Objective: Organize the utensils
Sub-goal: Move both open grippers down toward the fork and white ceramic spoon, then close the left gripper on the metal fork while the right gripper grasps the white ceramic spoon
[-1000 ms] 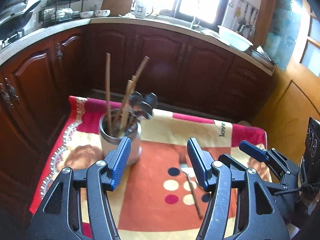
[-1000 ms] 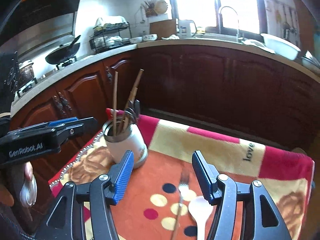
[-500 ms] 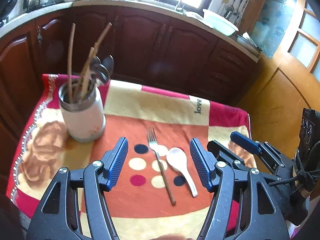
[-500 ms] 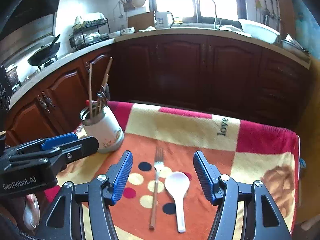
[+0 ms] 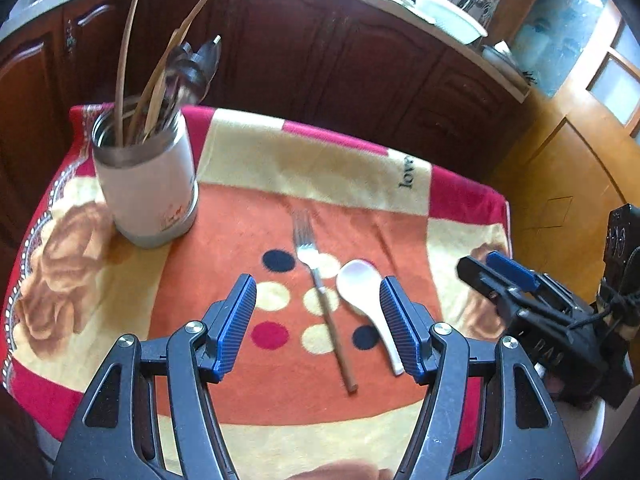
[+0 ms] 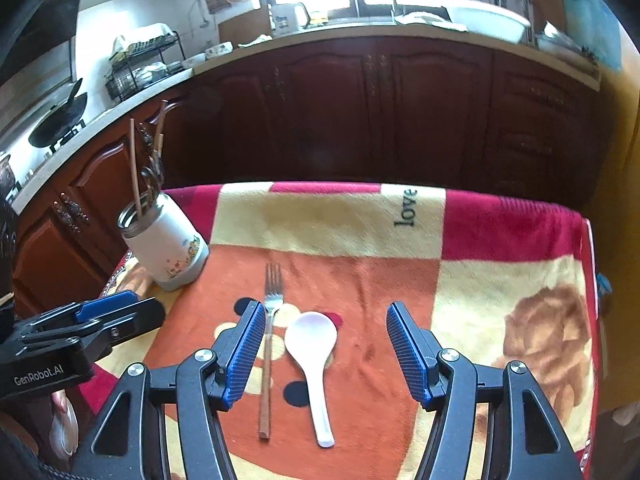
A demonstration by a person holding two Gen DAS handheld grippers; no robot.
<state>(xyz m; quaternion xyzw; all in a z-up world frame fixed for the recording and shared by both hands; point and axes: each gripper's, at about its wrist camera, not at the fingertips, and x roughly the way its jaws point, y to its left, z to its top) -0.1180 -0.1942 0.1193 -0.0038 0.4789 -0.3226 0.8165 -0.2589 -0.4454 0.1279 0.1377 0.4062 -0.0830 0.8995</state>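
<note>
Both grippers, left gripper and right gripper, hovered with fingers wide and empty. The fork and spoon lay mid-frame; the holder stood left. Likely next: descending to grasp one.

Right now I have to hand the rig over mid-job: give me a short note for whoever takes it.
Left gripper: open, empty, hovering over the fork and spoon.
Right gripper: open, empty, spoon bowl between its fingers in its own view.
Fork and white spoon: lying side by side on the blanket, fork on the left, handles toward you.
Utensil holder: upright at the blanket's far left, already holding chopsticks and metal spoons.
Done: those pieces are stowed.
Left: pick up the fork and the spoon, put both in the holder.
</note>
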